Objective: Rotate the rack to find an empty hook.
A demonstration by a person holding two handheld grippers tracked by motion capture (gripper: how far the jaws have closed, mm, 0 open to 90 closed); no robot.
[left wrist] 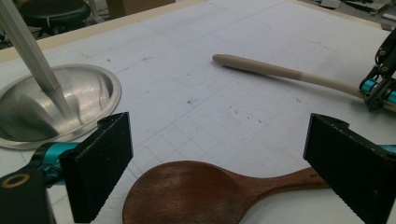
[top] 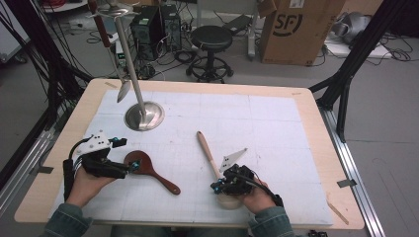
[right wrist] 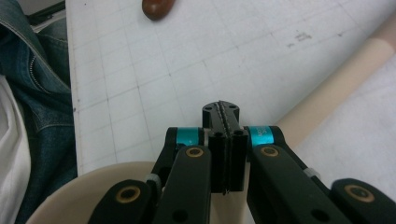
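A: Where's the dark wooden spoon point(left wrist: 187, 193)?
B: Near the table's point(top: 306, 106) front left corner, bowl between the left gripper's point(left wrist: 224, 168) wide-apart jaws; handle running rightward.
A: And the right gripper point(right wrist: 223, 116)?
B: Jaws pressed together, empty, above the pale spoon's point(top: 210, 155) bowl at the front edge.

Off-task items, table and beyond
Steel stand point(top: 144, 116) on white mat point(top: 257, 128); black stool point(top: 211, 39), cardboard box point(top: 296, 29), computer towers point(top: 155, 27) behind table.

The high view looks down and forward over my tabletop point(top: 306, 148). My left tool's camera sits low, close over the dark spoon point(left wrist: 201, 193), sharing the pale spoon point(left wrist: 280, 72) with my right tool's close, downward camera.
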